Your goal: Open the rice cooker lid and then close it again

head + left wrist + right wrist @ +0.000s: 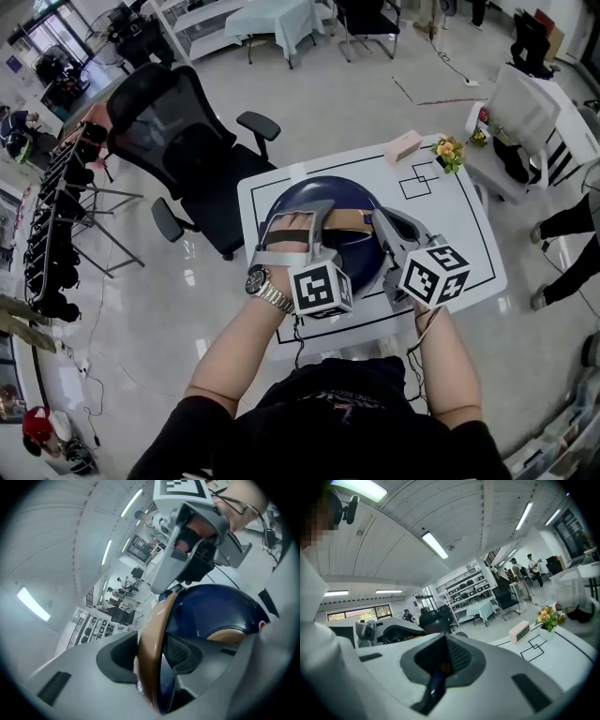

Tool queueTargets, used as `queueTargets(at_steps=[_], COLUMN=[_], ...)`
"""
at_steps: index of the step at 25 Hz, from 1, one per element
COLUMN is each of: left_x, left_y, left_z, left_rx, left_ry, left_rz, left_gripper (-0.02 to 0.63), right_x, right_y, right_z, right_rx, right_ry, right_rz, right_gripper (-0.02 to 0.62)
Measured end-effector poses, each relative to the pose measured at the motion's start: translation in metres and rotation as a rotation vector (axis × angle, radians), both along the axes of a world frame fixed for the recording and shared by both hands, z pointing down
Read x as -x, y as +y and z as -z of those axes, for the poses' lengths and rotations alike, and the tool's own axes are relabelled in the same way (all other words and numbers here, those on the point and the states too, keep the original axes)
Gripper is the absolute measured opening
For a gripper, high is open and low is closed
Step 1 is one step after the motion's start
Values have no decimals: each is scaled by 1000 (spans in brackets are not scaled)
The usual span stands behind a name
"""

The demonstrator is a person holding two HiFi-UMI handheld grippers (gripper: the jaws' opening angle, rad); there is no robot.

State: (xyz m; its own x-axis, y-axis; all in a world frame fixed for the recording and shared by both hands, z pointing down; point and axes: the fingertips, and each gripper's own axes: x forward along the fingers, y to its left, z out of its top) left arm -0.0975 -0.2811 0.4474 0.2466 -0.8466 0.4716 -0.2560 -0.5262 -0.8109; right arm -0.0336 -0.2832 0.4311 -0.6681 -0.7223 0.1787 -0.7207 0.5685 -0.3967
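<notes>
Rice cooker (328, 187), navy dome, sits mid-frame in the head view on the white table (469, 234), lid down. A tan handle (157, 620) runs across its top.

Left gripper (151, 660) has that handle: the jaws stand roughly half apart w/ the tan band clamped between the pads. Right gripper (440, 667) is fully closed w/ nothing in it. In the head view it sits at the cooker's right side, nose close to the handle's right end; can't tell if it touches.

Step in hand, prob.: secure the hold before raising the lid. To do it well:
- keep the pads square on the band, no twist, so it doesn't slip out sideways
- if there's a latch, it needs releasing first; none can be made out here
- lift in an arc about the hinge, not straight up, or the whole body may come off the table
- the closed right gripper could brace the body if it rocks

Containers: cooker is shut, so its contents are not visible. Small flower pot (449, 150) w/ yellow and orange blooms at upper right of the table, pink box (405, 145) just left of it, both well apart from the cooker.
</notes>
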Motion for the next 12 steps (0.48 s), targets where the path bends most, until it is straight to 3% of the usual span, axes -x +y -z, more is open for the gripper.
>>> queueTargets(at_steps=[8,12], left_x=[2,5], left_y=[0,0], left_z=[2,8], left_rx=[15,17], left_ry=[37,66], left_rz=[9,27], left_gripper=[161,161], right_x=[3,-1], right_y=[1,5], right_z=[4,21], right_rx=[-18,-72], right_ry=[51,16], right_rz=[24,24], right_gripper=[2,2])
